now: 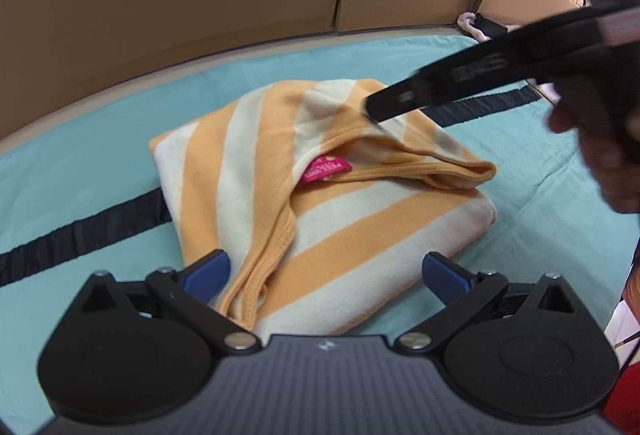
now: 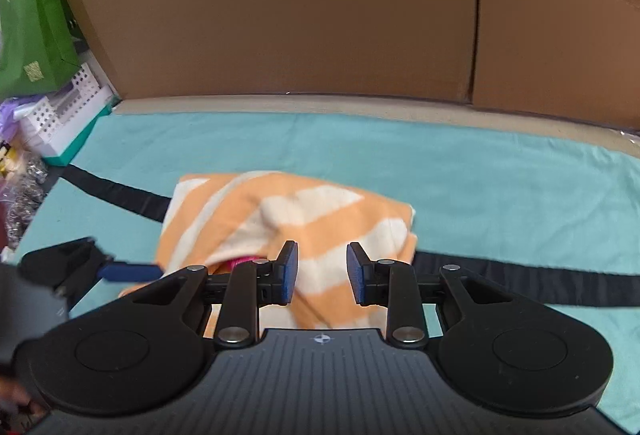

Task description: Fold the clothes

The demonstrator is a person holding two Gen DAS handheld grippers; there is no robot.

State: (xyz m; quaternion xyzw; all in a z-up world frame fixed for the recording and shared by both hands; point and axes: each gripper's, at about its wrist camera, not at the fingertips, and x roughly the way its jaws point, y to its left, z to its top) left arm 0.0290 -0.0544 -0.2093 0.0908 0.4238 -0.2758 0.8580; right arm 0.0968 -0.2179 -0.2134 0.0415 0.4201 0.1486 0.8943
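Left wrist: blurred right gripper (image 1: 376, 111) over shirt (image 1: 320, 195)

The folded garment (image 1: 332, 195) has wide orange and cream stripes, with a bright pink label (image 1: 326, 169) at its neck. It lies on a turquoise cloth (image 2: 480, 187) crossed by a black band (image 2: 540, 283). Behind stand brown cardboard boxes (image 2: 280, 15), beside a green bag (image 2: 28, 7).

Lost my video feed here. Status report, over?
Left tongs open, right tongs open, both empty. Orange-and-cream striped knit garment folded on teal cloth, pink label showing. Nothing obstructing.
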